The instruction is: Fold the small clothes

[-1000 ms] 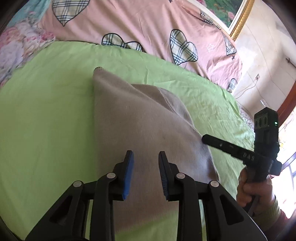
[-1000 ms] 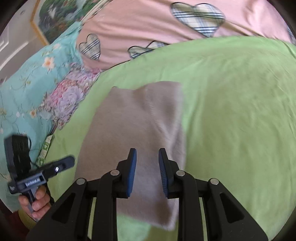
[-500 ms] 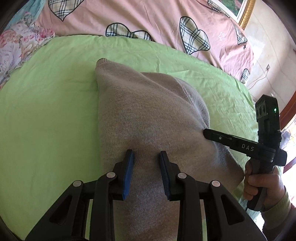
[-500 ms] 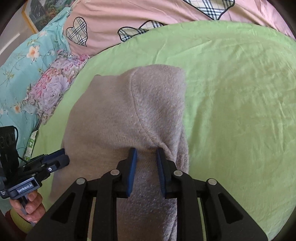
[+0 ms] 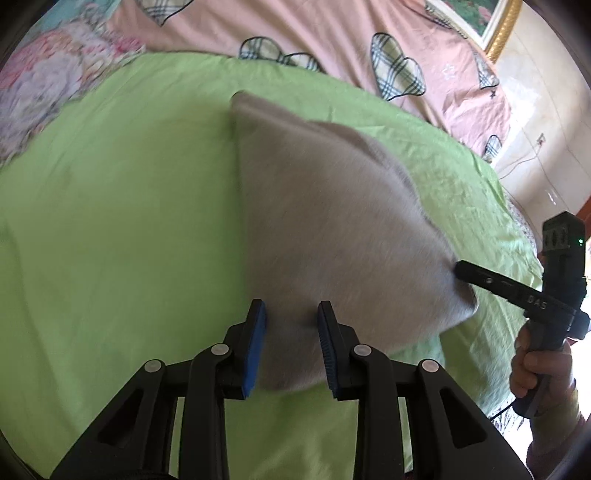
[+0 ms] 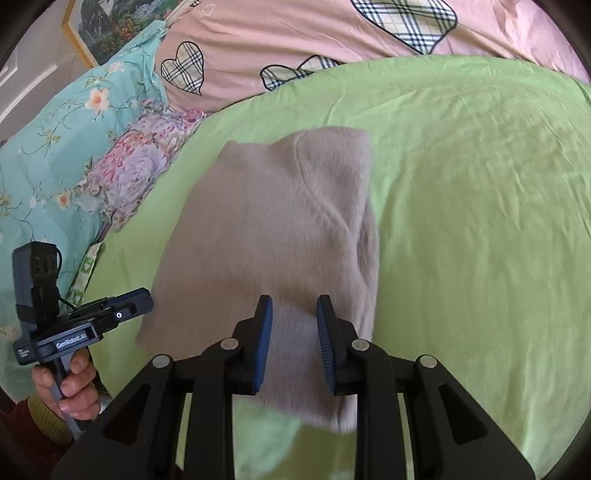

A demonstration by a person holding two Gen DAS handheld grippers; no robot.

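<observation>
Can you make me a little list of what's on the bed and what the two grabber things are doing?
Clothing: one beige knitted garment, partly folded
Lying on: green sheet
Behind it: pink quilt with checked hearts
Beside it: flowery pillow
Left hand-held gripper: open, fingers astride the garment's near edge
Right hand-held gripper: open, over the near edge
Fold: unfinished, one far corner sticks up

Home bedroom.
Bed spread with a green sheet (image 6: pixel 461 192), pink heart-patterned quilt (image 5: pixel 332 33), floral pillows (image 6: pixel 74 122) alongside, gilt-framed landscape picture (image 6: pixel 107 29) hung on the wall behind.
</observation>
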